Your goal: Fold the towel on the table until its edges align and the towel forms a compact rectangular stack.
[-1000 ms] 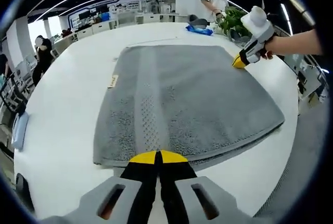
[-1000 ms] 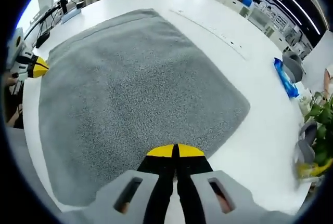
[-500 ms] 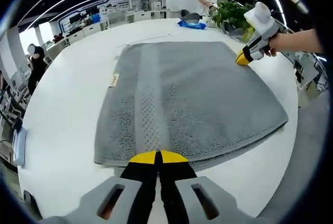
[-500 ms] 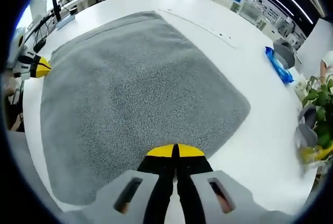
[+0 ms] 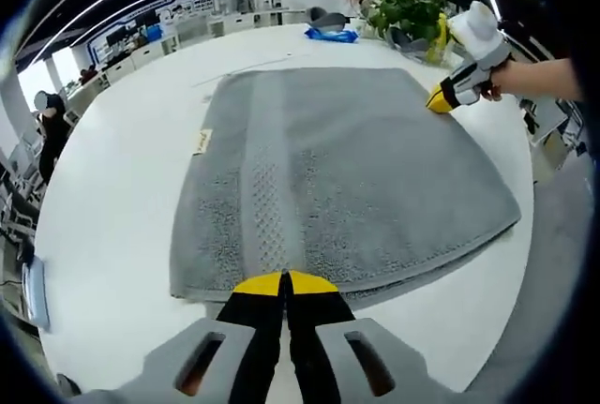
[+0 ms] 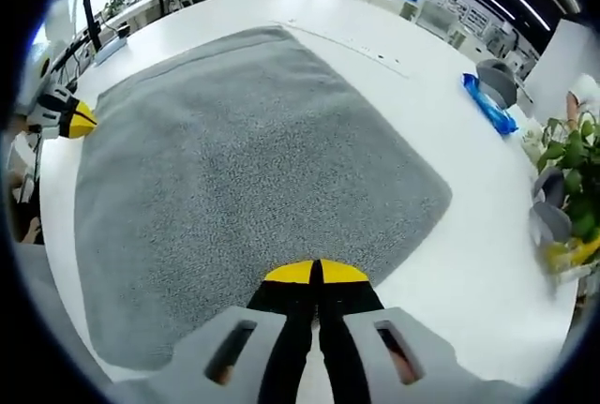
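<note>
A grey towel (image 5: 337,179) lies spread flat on a round white table (image 5: 112,216), already doubled over, with a second layer showing under its near edge. In the left gripper view, going left to right from the tool: a small tan tag (image 5: 202,142) sits on the towel's left edge, well ahead and to the left of the left gripper (image 5: 285,282); a woven band runs down the towel straight ahead of the jaws; and the left gripper itself has its yellow-tipped jaws pressed together on the towel's near edge, the cloth meeting them right at the tips. Far ahead and to the right, the right gripper (image 5: 437,102) touches the towel's far right corner, a hand (image 5: 495,78) behind it. Beyond that corner stands a green plant (image 5: 411,12), with a blue packet (image 5: 330,35) to its left (both well clear of the towel). In the right gripper view, the left gripper (image 6: 79,123) appears far off at the left, at the towel's (image 6: 253,170) corner. The right gripper (image 6: 317,273) has its jaws closed together on the towel's edge directly before it. Ahead and to the right lie the blue packet (image 6: 487,104) and the plant (image 6: 572,170) on the bare table (image 6: 469,245).
</note>
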